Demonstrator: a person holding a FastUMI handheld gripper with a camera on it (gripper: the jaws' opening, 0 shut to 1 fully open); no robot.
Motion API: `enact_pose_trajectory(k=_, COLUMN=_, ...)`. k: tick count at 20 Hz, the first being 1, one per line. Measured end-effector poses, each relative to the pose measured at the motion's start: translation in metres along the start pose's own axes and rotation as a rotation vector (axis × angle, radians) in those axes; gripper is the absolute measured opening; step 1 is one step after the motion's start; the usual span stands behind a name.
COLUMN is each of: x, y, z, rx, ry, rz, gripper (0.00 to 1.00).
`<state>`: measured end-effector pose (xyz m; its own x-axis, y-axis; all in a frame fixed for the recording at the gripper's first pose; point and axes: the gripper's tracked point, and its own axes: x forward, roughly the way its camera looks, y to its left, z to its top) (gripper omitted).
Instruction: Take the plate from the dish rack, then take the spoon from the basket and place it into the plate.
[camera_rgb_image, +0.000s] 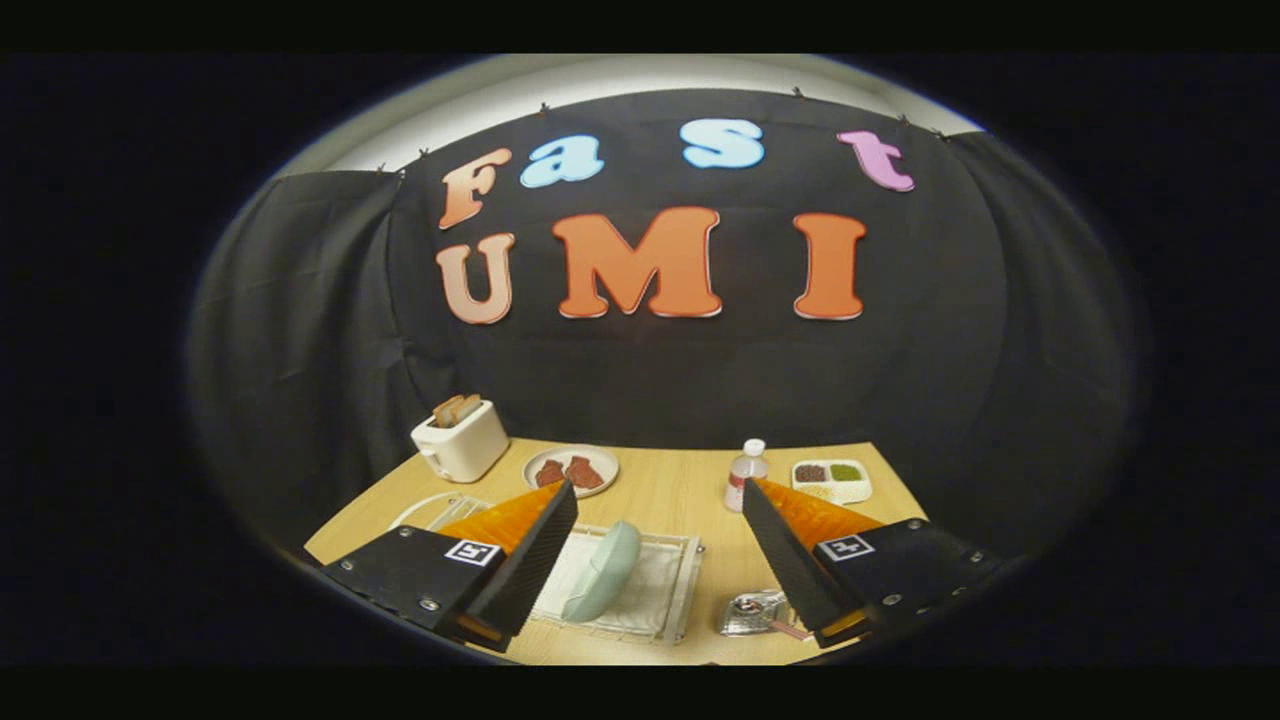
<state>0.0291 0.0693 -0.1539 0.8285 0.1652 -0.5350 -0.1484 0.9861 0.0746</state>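
One plate (602, 571) upright in dish rack (682, 590); tongs (660, 490) spread wide, empty.

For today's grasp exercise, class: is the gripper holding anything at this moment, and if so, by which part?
Nothing is held. The gripper is open, its fingers spread wide above the table, with the pale green plate standing in the clear wire dish rack below and between them, untouched.

The table (690, 490) looks like light wood with a smooth matt finish. The pale green plate (603, 571) is smooth with a soft shine, standing in a clear plastic dish rack (668, 590) lined with white cloth. The gripper (660, 492) fingers, spread wide apart, are matt black with glossy orange sides.
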Motion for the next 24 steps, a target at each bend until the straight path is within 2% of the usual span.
enact_pose_trajectory(k=5, x=0.036, y=0.008, z=-0.043, rx=0.014, ry=0.224, rz=0.043, gripper=0.96)
enact_pose_trajectory(k=9, x=0.062, y=0.015, z=-0.074, rx=0.027, ry=0.367, rz=0.046, gripper=0.96)
enact_pose_trajectory(k=12, x=0.072, y=0.016, z=-0.102, rx=0.007, ry=0.489, rz=0.038, gripper=0.89)
enact_pose_trajectory(k=17, x=0.085, y=0.03, z=-0.146, rx=0.033, ry=0.679, rz=0.027, gripper=0.72)
enact_pose_trajectory(k=20, x=0.088, y=0.038, z=-0.165, rx=0.06, ry=0.743, rz=0.006, gripper=0.68)
enact_pose_trajectory(k=22, x=0.087, y=0.04, z=-0.176, rx=0.07, ry=0.782, rz=-0.019, gripper=0.55)
enact_pose_trajectory(k=23, x=0.085, y=0.04, z=-0.179, rx=0.07, ry=0.797, rz=-0.027, gripper=0.45)
enact_pose_trajectory(k=24, x=0.085, y=0.038, z=-0.179, rx=0.062, ry=0.79, rz=-0.046, gripper=0.42)
